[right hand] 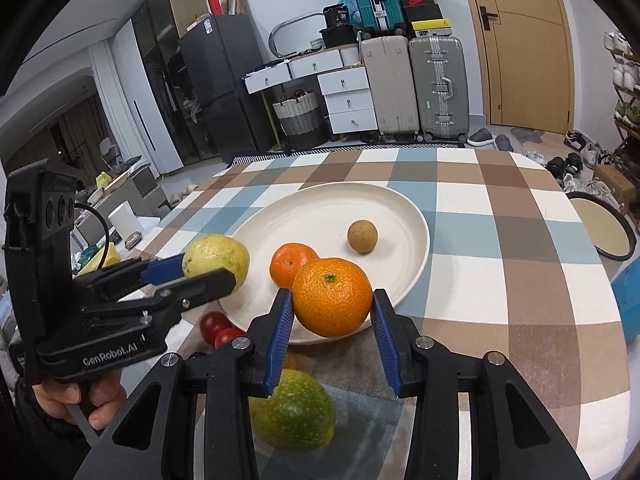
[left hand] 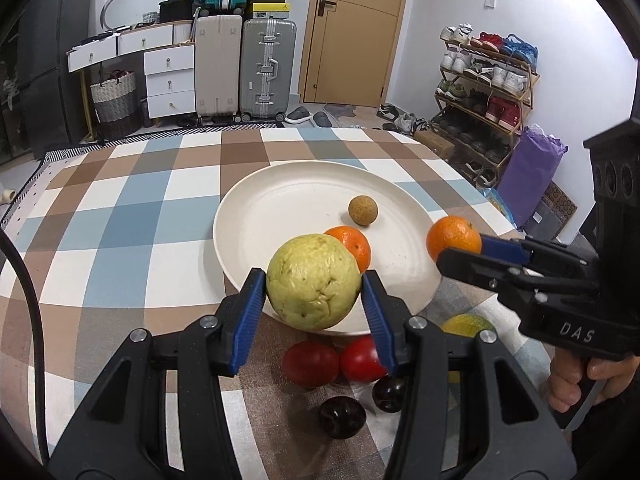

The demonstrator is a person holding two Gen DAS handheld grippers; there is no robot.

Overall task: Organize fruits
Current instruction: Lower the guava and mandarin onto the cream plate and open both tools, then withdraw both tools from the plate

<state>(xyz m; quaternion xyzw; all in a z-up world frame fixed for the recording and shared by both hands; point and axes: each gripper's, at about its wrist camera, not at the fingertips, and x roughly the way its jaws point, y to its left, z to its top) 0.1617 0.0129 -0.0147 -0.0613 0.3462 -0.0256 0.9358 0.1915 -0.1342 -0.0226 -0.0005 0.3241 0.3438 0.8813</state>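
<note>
Left gripper (left hand: 314, 294) clamped on round yellow-green guava (left hand: 313, 282), right gripper (right hand: 332, 312) on bright orange tangerine (right hand: 332, 297); both hanging over near rim of wide cream plate (right hand: 400, 216), tangerine further in, free space ahead and below

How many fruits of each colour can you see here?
Orange: 2, a held mandarin and a plated mandarin
Yellow-green: 2, guava and green-yellow fruit
Red: 2
Dark: 2
Brown: 1 longan
Total: 9
</note>
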